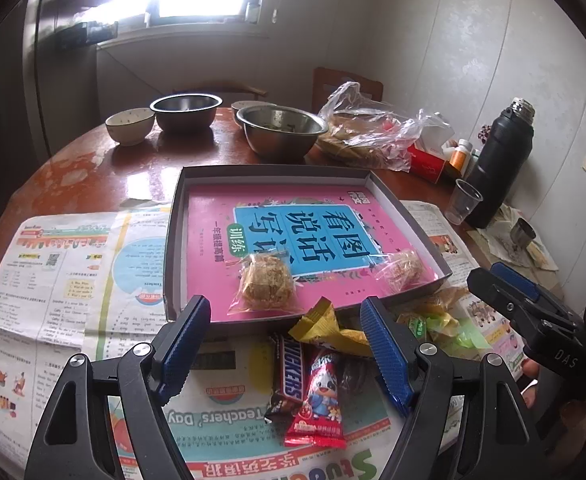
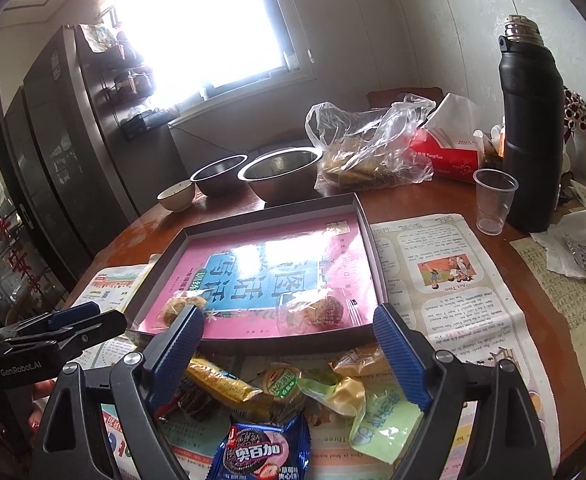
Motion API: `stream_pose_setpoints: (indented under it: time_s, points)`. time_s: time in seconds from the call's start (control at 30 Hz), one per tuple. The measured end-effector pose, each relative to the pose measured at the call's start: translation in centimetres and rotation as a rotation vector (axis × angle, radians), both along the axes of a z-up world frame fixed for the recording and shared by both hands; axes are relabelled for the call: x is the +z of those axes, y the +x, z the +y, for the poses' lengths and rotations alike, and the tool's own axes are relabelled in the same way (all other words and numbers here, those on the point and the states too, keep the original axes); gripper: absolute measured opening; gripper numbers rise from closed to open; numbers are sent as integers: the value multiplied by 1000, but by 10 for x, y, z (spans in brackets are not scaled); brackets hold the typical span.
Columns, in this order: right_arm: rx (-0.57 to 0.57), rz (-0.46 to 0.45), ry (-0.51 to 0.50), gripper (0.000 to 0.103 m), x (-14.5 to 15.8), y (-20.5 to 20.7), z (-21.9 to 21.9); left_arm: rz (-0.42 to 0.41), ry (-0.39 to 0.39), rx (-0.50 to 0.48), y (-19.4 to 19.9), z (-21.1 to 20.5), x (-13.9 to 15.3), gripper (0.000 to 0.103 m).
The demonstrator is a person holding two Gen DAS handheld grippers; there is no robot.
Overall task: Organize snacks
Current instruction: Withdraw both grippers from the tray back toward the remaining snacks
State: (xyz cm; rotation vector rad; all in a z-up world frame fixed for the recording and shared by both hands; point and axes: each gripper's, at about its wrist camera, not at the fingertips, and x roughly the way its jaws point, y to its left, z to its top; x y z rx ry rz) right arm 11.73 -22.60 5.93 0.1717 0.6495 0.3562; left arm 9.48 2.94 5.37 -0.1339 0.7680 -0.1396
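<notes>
Risk: loose snack pile (image 2: 293, 392) at worktop's near edge overlaps; a grab could catch two wrappers or nudge Snickers bar (image 1: 289, 376) off newspaper (image 1: 65, 280). Slick wrappers may slip.

Left gripper (image 1: 285, 344) spread, empty, pitched down over pile. Right gripper (image 2: 289, 352) likewise spread, empty, angled down beside it.

Two wrapped cakes (image 1: 267, 280) lie in tray (image 1: 175, 216), along its near edge; remaining snacks outside, just before tray.
</notes>
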Motion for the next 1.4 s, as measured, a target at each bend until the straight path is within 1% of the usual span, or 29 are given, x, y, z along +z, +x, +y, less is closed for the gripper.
stream_pose_setpoints:
  time_s: [0.4,0.9,1.1,1.4]
  points:
    - [21,4,1,86,0,-18,-3,21,32,-8,-15,-5,-5,79]
    - [72,56,-24,87,-18,-46,4,54,48,-44,-32,-13,-16,79]
    - [84,61,-40,87,-22,-56,6,67,53,-55,-37,-15,-21,79]
    - [97,91,-49,87,-33,-68,5,92,61,-66,-43,-19,-30,79]
